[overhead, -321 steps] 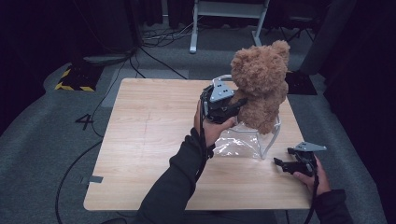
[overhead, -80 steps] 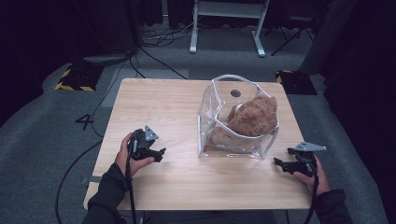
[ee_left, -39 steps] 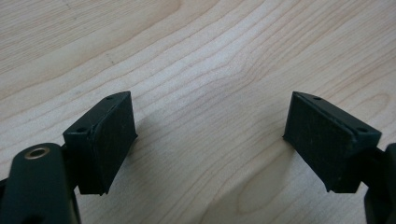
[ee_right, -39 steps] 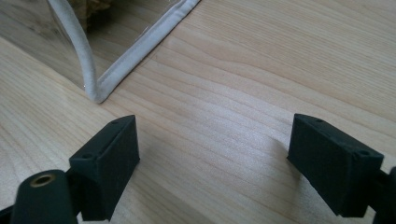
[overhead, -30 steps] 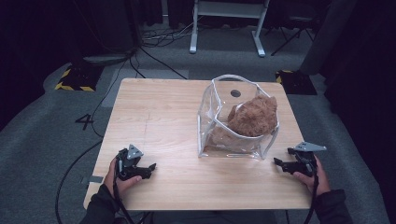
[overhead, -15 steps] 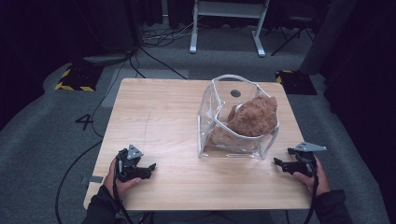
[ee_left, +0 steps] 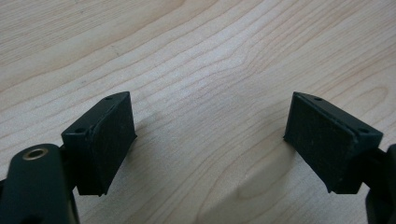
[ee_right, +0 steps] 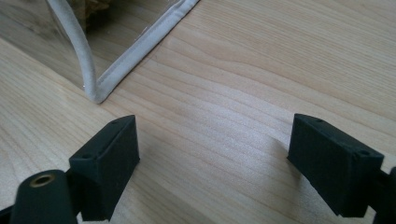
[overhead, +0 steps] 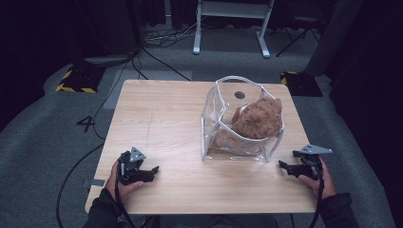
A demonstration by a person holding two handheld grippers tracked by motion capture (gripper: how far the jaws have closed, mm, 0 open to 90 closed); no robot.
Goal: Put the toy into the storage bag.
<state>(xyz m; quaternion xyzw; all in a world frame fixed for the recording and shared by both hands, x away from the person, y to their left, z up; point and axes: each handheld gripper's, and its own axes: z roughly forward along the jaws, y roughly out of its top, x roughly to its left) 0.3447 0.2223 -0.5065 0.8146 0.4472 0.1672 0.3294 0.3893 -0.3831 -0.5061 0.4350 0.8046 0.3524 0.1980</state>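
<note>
The brown teddy bear (overhead: 256,121) sits inside the clear plastic bag (overhead: 237,152), which stands upright on the right half of the wooden table (overhead: 161,109). The left gripper (overhead: 153,171) rests on the table near the front left corner, well apart from the bag; its jaws are spread wide and between them is nothing but bare wood. The right gripper (overhead: 282,166) lies near the front right edge, just beside the lower corner of the bag, its jaws also wide apart and empty.

I judge the bear as light and soft, so it will squash under a grip and not slip. The bag looks thin and slippery, with a stiffer white seam (ee_right: 88,70) along its edges; the seam or the upper rim seems the best place to hold it, because the flat walls would bend away.

Much of the bear is hard to read through the shiny plastic, and its lower body is blurred by reflections. In the right gripper view the bag is cut off at the top edge, so I see there one corner and a bit of fur
</note>
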